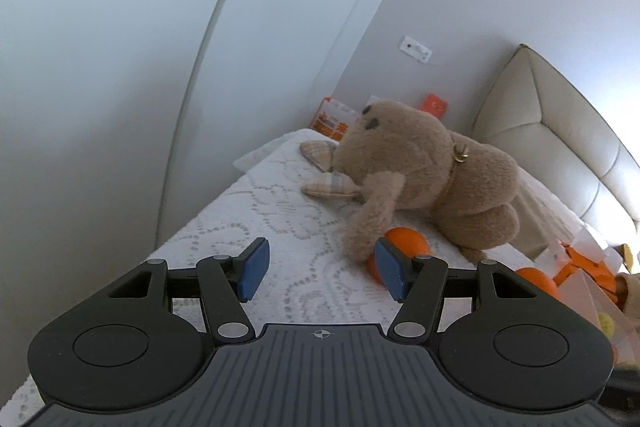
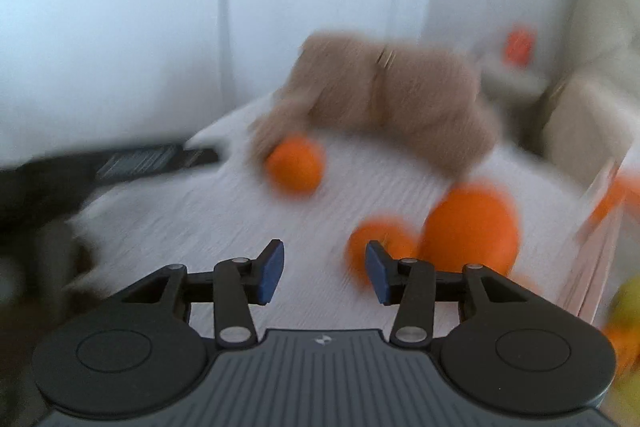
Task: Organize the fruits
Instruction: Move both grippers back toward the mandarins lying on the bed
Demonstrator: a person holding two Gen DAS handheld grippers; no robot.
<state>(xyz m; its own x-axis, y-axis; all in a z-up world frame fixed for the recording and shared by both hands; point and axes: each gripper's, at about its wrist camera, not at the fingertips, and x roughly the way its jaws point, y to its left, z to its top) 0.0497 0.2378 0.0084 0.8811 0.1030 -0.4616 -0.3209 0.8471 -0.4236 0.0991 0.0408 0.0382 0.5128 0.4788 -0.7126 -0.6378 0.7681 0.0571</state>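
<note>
An orange (image 1: pixel 410 239) lies on the white lace bedcover (image 1: pixel 240 219) against the plush toy's arm, partly hidden behind my left gripper's right pad. My left gripper (image 1: pixel 320 273) is open just short of it, with only bedcover between the pads. A second orange (image 1: pixel 536 279) lies further right. The right wrist view is blurred. It shows the orange by the toy (image 2: pixel 294 165), plus a small orange (image 2: pixel 380 247) and a big one (image 2: pixel 472 227) close together. My right gripper (image 2: pixel 325 271) is open and empty, its right pad in front of the small orange.
A brown plush toy (image 1: pixel 420 171) sprawls across the bed. A clear box with orange parts (image 1: pixel 592 267) stands at the right, with yellow fruit (image 2: pixel 628 299) by it. A beige headboard (image 1: pixel 560 131) and white walls close the far side. A dark ribbed device (image 2: pixel 140 159) sits at the left.
</note>
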